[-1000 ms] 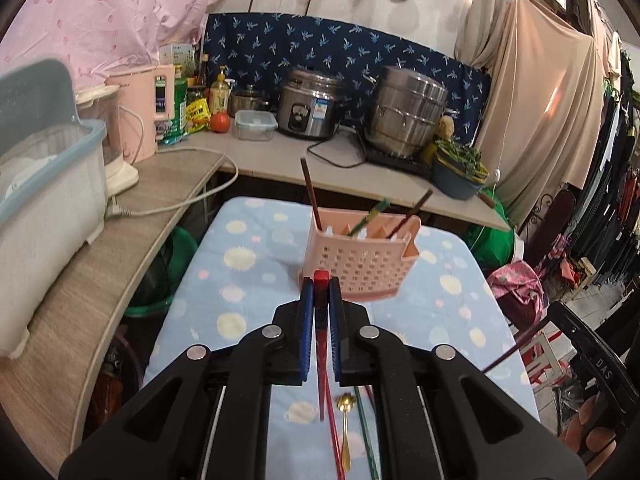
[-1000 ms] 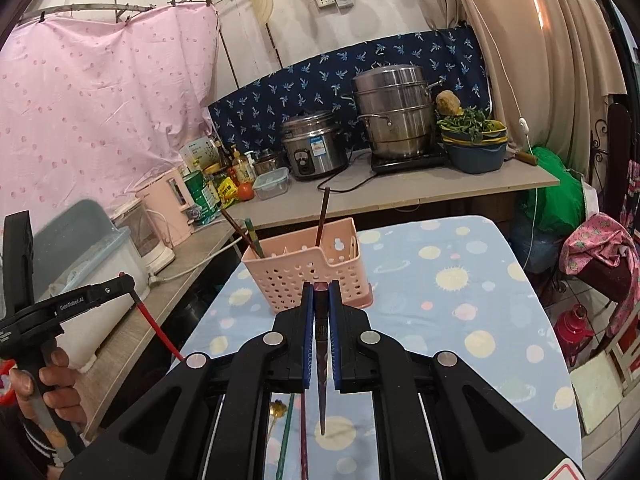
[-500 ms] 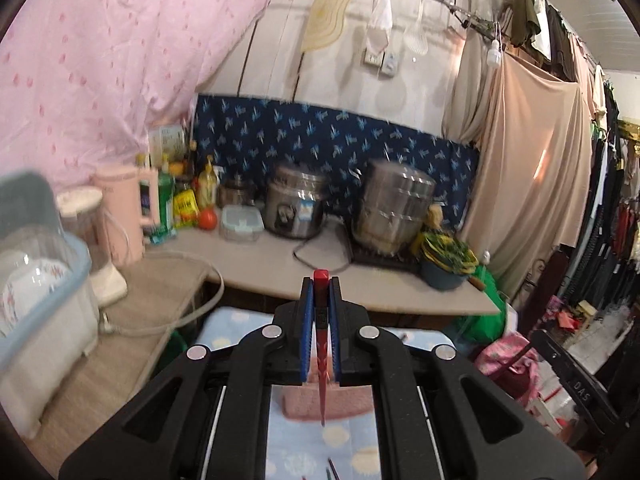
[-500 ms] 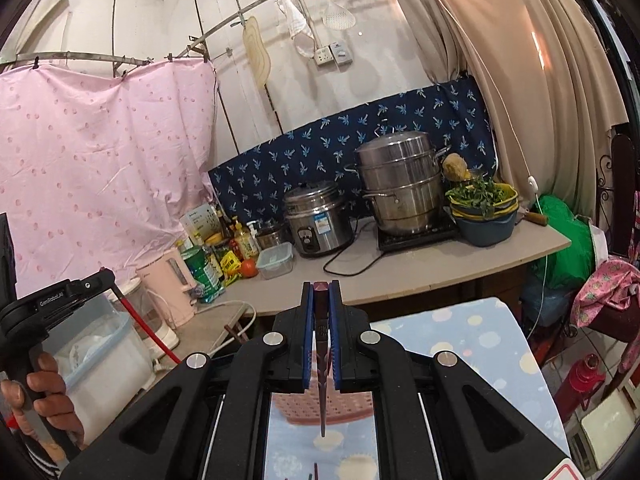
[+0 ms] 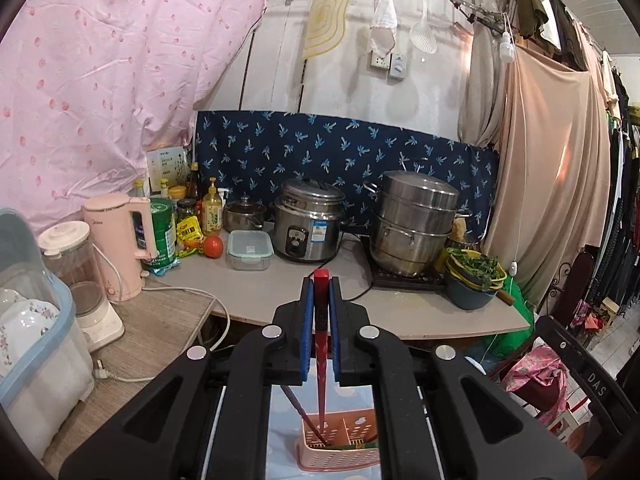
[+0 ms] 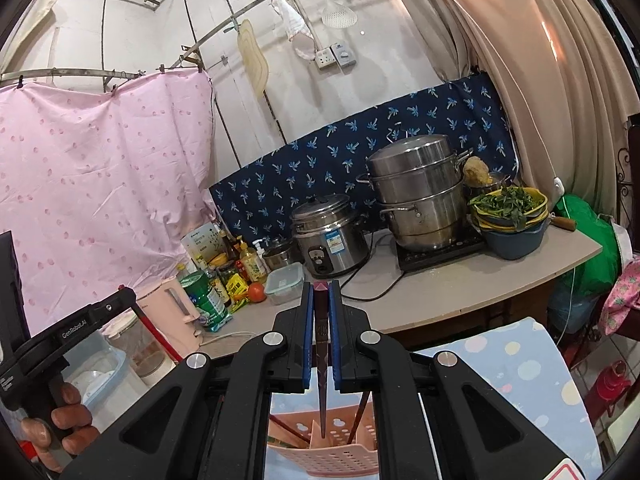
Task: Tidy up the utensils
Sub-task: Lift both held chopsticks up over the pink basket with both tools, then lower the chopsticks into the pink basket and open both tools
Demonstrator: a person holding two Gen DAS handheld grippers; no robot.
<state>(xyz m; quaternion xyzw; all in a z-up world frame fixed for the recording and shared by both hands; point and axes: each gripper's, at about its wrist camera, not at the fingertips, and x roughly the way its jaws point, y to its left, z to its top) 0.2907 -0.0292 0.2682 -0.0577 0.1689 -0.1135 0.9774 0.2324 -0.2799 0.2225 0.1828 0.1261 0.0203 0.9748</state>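
Observation:
My left gripper [image 5: 321, 280] is shut on a red chopstick [image 5: 320, 356] that hangs tip-down over the pink perforated utensil basket [image 5: 340, 450], its tip at the basket's left compartment. The basket holds another dark chopstick and green ones. My right gripper [image 6: 321, 285] is shut on a dark brown chopstick [image 6: 322, 376], tip-down above the same basket [image 6: 328, 452], which holds several chopsticks. The left gripper with its red chopstick also shows in the right wrist view [image 6: 124, 292] at the left, held by a hand.
The basket stands on a table with a blue dotted cloth [image 6: 516, 356]. Behind is a counter [image 5: 256, 292] with a rice cooker [image 5: 308, 224], a steel steamer pot [image 5: 412, 224], a pink kettle [image 5: 120, 240], bottles and a bowl of greens. A dish bin [image 5: 36, 344] is at left.
Both grippers have risen and tilted up, each keeping its chopstick. The basket has dropped to the bottom of both views, and the chopstick tips now hang over it.

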